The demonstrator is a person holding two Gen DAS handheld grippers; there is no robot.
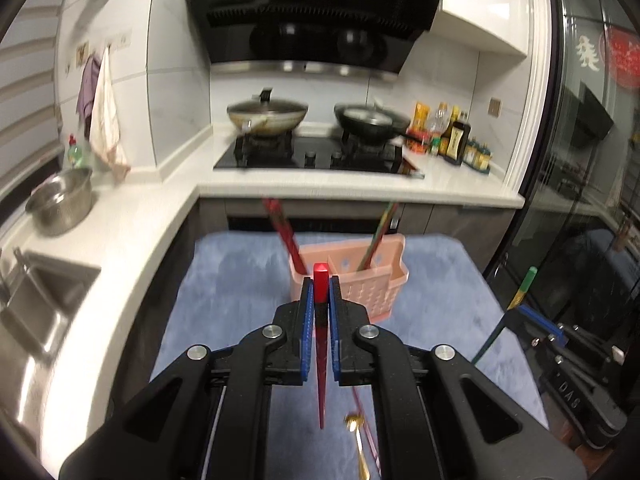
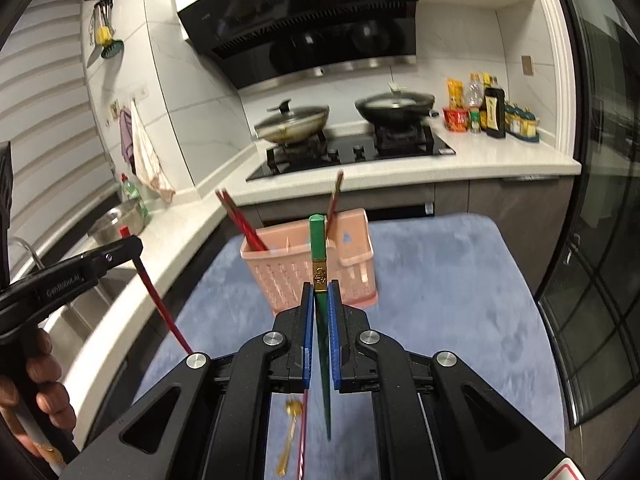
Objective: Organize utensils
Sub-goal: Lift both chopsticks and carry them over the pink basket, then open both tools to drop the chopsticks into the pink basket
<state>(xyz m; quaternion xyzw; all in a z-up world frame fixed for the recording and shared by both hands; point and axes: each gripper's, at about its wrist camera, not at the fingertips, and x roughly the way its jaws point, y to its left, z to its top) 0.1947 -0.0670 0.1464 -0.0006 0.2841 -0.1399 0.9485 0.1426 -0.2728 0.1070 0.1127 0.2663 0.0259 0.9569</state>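
The left hand-held gripper [image 1: 319, 292] is clamped on a red chopstick [image 1: 321, 280], its square butt end poking out past the blue pads and its thin tip hanging down below the jaws. The right hand-held gripper [image 2: 320, 296] pinches a green chopstick [image 2: 317, 240] with a gold band, held the same way, butt forward and tip downward. Both are lifted clear above the blue mat [image 2: 440, 280] that covers the worktop. A pink utensil basket [image 2: 288, 268] stands near the far edge of that mat, ahead of both grippers. In its left compartment red chopsticks [image 2: 244, 228] lean to the left; another pair [image 2: 334, 196] leans in a compartment further right. A gold spoon [image 2: 290, 432] and a thin red-striped stick [image 2: 303, 440] lie on the mat toward its near edge, beneath the grippers.
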